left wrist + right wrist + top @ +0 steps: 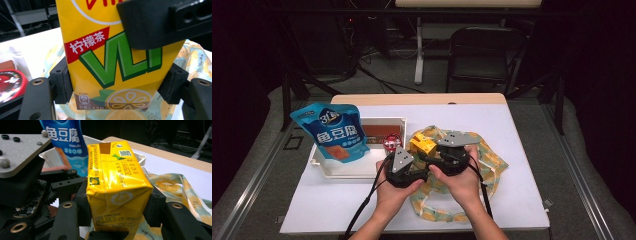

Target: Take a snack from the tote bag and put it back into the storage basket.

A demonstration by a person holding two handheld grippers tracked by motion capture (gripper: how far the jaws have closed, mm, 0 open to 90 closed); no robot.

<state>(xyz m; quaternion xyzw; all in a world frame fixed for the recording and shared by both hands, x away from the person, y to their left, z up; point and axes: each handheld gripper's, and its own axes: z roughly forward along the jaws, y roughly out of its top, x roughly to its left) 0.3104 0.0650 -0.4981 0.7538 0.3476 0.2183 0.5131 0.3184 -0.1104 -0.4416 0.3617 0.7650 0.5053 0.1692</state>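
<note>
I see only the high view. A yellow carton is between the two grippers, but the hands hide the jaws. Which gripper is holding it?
Observer: In the right gripper view, the right gripper has a pad pressed on each side of the carton.
Operator: And the left one?
Observer: In the left gripper view, the left gripper also has its pads against both sides of the carton, near its bottom edge.
Operator: Where does the printed front face?
Observer: Toward the left gripper's camera; it shows big green letters above a lemon slice picture.
</note>
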